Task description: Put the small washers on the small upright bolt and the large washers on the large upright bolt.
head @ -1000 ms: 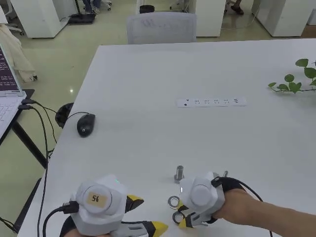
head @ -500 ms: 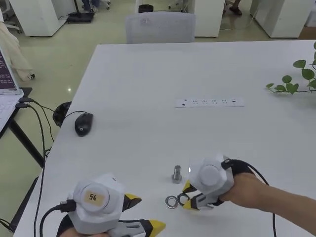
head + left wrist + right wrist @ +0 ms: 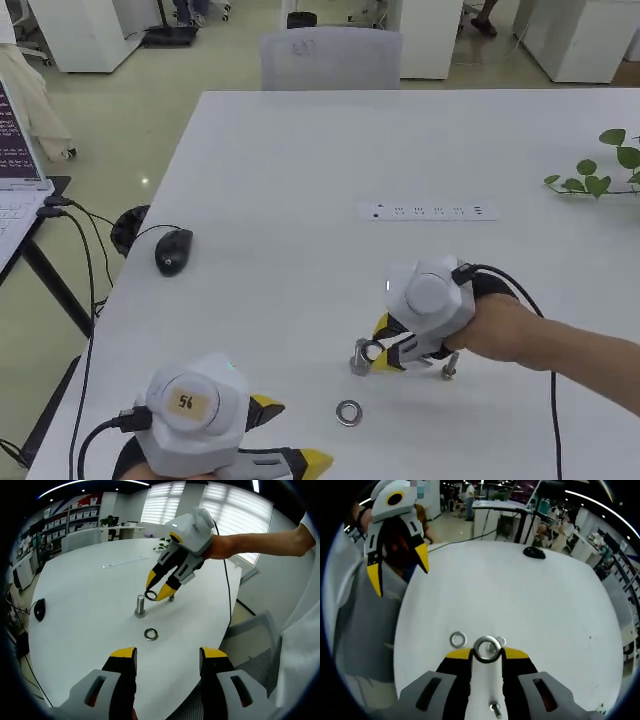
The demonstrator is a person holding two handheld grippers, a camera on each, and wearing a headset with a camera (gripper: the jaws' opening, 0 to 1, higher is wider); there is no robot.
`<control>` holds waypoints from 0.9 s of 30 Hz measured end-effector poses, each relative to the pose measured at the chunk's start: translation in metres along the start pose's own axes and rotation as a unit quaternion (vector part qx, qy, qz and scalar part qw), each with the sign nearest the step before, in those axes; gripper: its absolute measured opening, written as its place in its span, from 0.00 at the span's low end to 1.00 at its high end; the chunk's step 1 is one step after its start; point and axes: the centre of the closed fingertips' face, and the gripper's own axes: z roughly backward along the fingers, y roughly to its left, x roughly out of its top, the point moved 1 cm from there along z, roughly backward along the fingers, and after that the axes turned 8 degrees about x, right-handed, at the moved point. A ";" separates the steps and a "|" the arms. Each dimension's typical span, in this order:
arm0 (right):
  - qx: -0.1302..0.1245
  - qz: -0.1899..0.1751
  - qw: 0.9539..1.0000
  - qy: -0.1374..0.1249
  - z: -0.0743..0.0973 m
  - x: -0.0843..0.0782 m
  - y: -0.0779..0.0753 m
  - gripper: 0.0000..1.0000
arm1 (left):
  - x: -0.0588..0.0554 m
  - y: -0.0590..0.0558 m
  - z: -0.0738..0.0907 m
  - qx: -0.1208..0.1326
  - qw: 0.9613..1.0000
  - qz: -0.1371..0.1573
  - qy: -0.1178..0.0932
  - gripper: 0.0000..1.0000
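Observation:
My right gripper [image 3: 383, 353] is shut on a large steel washer [image 3: 373, 350], holding it just above and beside the top of the large upright bolt [image 3: 359, 363]. The small upright bolt [image 3: 450, 370] stands to the right, under the gripper body. A second large washer [image 3: 349, 412] lies flat on the table in front of the bolts. In the left gripper view the held washer [image 3: 151, 596] hangs beside the large bolt [image 3: 139, 605], with the loose washer [image 3: 150, 634] nearer. My left gripper [image 3: 167, 656] is open and holds nothing, low at the near edge [image 3: 290, 436].
A white power strip [image 3: 427, 210] lies mid-table. A black mouse [image 3: 172, 250] sits near the left edge, its cable running off the side. Plant leaves [image 3: 600, 170] reach in at the right. A grey chair [image 3: 330, 57] stands behind the far edge.
My right gripper took one washer off the table and carried it away from me to the large bolt. The other washer stayed put. The left gripper barely moved.

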 end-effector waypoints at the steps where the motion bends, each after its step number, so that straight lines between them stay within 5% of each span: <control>1: 0.000 0.000 1.000 0.002 0.000 0.001 -0.003 0.23 | 0.000 0.000 0.000 0.000 1.000 0.000 0.000 0.49; 8: 0.005 -0.001 1.000 0.019 -0.006 0.001 -0.015 0.23 | -0.001 0.001 0.001 0.002 1.000 0.001 0.000 0.50; 27: 0.021 -0.007 0.999 0.036 -0.022 -0.001 -0.017 0.23 | 0.006 0.005 0.001 0.004 1.000 0.002 -0.007 0.50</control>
